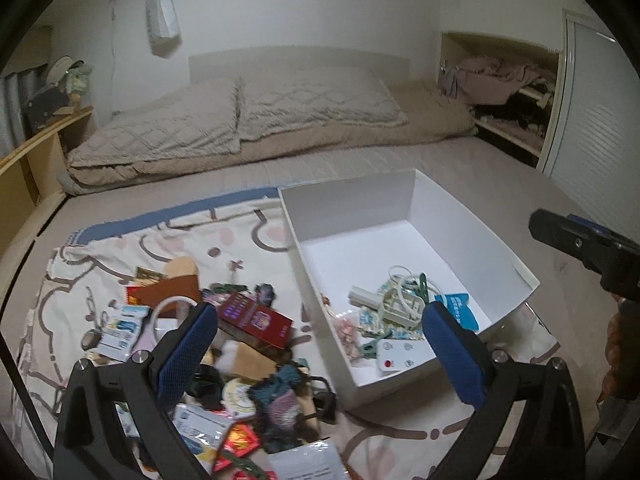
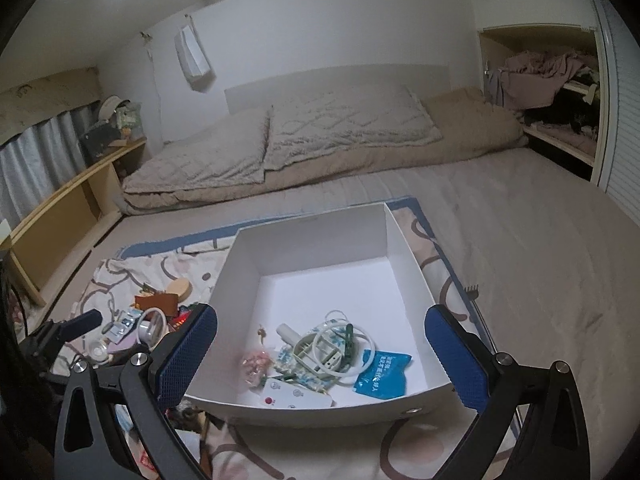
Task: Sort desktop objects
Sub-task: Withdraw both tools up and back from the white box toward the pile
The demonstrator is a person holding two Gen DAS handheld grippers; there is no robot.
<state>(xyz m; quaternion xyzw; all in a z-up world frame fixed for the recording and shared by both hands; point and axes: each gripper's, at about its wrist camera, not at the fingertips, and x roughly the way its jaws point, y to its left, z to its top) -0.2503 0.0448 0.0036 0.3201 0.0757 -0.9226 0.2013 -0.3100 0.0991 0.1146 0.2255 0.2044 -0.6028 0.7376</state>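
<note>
- Left gripper (image 1: 320, 344) hangs over the clutter pile (image 1: 240, 380) on the patterned blanket (image 1: 80, 264), jaws spread wide and holding nothing; right gripper (image 2: 320, 354) hangs over the white box's (image 2: 304, 224) near wall, jaws likewise wide and empty.
- Nearest the left jaws lies the red carton (image 1: 256, 320); it looks light, stiff and smooth-sided, so I'd pinch across its narrow width; its long axis runs from upper left to lower right.
- Beyond, the box already holds a coiled cable (image 2: 340, 344), blue packet (image 2: 382, 372) and remote (image 2: 296, 398).

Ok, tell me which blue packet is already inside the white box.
The solid blue packet with white print, at the box's near right corner; the paler ones lie in the pile.
</note>
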